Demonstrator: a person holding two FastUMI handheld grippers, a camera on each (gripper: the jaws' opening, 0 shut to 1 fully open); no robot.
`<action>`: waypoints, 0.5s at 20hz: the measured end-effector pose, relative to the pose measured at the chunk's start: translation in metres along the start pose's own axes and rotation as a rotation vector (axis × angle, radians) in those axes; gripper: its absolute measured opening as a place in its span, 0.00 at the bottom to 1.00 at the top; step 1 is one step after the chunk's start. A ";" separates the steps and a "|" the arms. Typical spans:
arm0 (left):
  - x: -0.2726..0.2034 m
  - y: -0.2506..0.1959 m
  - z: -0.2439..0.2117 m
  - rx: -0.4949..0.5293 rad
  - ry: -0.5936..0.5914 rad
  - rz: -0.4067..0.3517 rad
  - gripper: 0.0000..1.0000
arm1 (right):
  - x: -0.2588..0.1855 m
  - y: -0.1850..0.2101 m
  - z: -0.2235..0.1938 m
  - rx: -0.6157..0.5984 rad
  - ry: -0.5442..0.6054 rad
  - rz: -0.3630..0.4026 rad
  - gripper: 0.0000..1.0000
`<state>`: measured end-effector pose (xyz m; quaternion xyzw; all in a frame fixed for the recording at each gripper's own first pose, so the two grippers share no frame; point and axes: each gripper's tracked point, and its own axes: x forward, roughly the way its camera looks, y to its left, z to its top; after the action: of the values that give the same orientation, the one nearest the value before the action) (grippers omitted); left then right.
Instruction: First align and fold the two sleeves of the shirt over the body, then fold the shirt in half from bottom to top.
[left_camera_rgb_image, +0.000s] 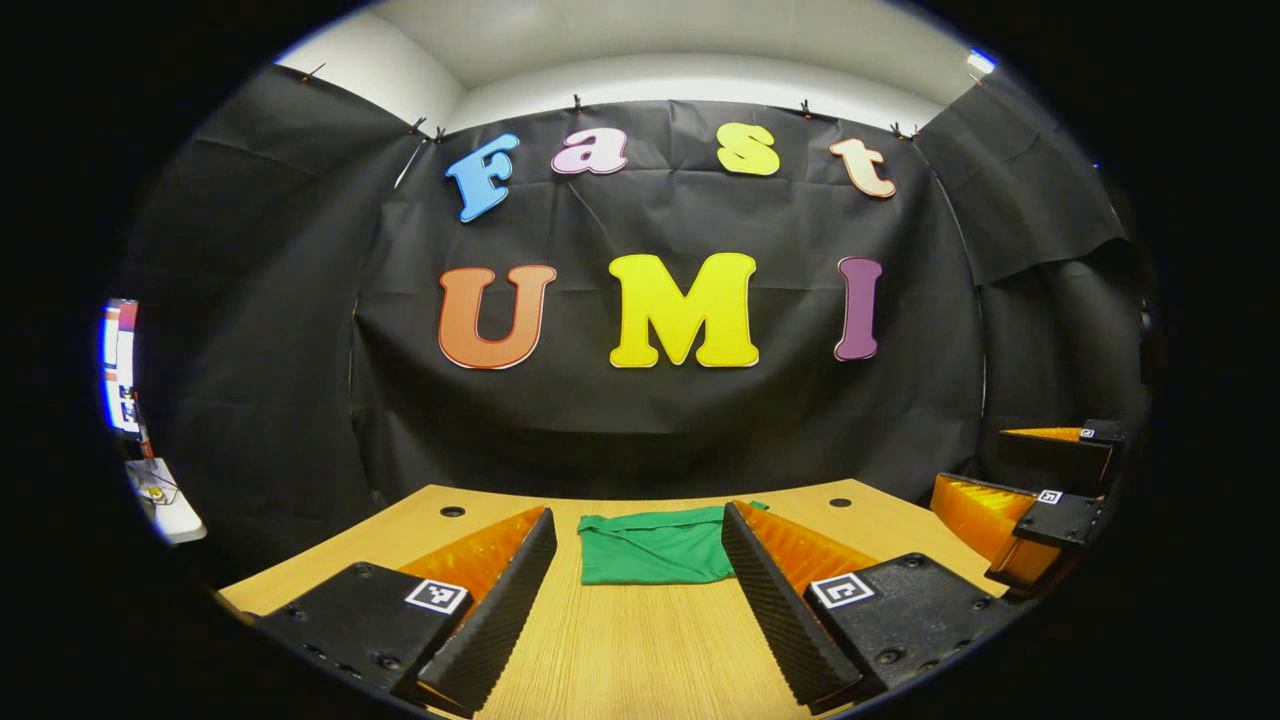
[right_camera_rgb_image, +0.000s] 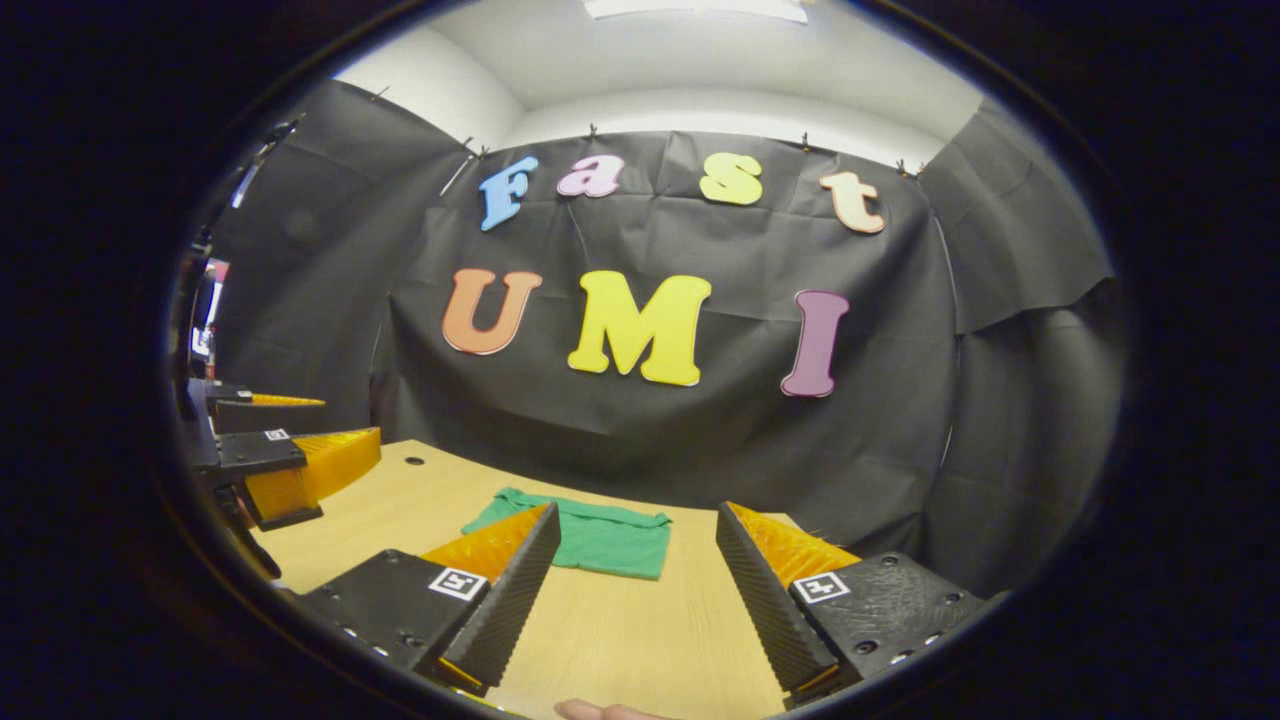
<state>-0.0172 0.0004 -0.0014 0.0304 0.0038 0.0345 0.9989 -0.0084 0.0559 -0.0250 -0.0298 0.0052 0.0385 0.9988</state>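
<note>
**Black-draped booth with a wooden table**

Black cloth (left_camera_rgb_image: 660, 400) hangs across the back of the booth and down both sides, creased and pinned along its top edge by small clips (left_camera_rgb_image: 577, 103). Above it runs a pale wall (left_camera_rgb_image: 700, 85) that meets a white ceiling (right_camera_rgb_image: 700, 60), where a bright light panel (right_camera_rgb_image: 695, 8) sits at the top of the right gripper view. A light wooden table (left_camera_rgb_image: 640, 650) stands in front of the cloth; its grain runs toward the back, and two round holes (left_camera_rgb_image: 452, 511) sit near its far corners.
</note>
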 end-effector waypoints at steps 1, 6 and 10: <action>0.001 0.000 -0.001 0.000 0.002 0.001 1.00 | -0.001 0.000 0.000 0.006 -0.005 -0.004 0.95; 0.004 -0.013 -0.005 0.001 0.007 -0.026 1.00 | 0.000 -0.005 -0.008 0.002 0.000 -0.007 0.95; 0.012 -0.023 -0.018 0.034 0.038 -0.036 1.00 | 0.001 -0.013 -0.022 0.028 0.015 -0.009 0.95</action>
<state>-0.0039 -0.0202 -0.0211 0.0464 0.0240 0.0169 0.9985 -0.0067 0.0417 -0.0466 -0.0162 0.0129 0.0335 0.9992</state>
